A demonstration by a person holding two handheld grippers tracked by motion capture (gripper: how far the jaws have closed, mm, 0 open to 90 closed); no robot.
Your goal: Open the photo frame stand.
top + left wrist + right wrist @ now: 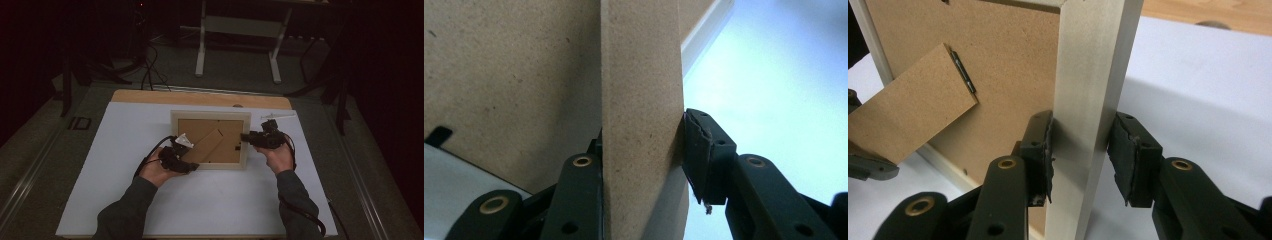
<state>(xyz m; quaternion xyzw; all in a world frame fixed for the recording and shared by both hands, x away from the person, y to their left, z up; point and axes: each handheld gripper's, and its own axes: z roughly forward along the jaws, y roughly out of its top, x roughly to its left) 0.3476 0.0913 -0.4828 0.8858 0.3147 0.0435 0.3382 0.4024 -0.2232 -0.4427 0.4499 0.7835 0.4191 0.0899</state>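
Observation:
A pale wooden picture frame (210, 116) lies face down on the white tabletop (200, 205), its brown backing board up. Its fibreboard easel stand (207, 145) runs diagonally across the back. My left gripper (192, 167) is at the frame's near left corner, and in the left gripper view my left gripper (644, 145) has both pads against the stand (641, 75), shut on it. My right gripper (245, 137) is at the frame's right side. In the right gripper view my right gripper (1080, 145) clamps the frame's right rail (1093, 60), with the stand (908, 105) beyond.
A bare wooden strip (200, 97) runs along the table's far edge. A small white object (278, 116) lies just right of the frame's far corner. Beyond the table stand white furniture legs (201, 50) and floor cables (150, 65). Open tabletop lies in front of the frame.

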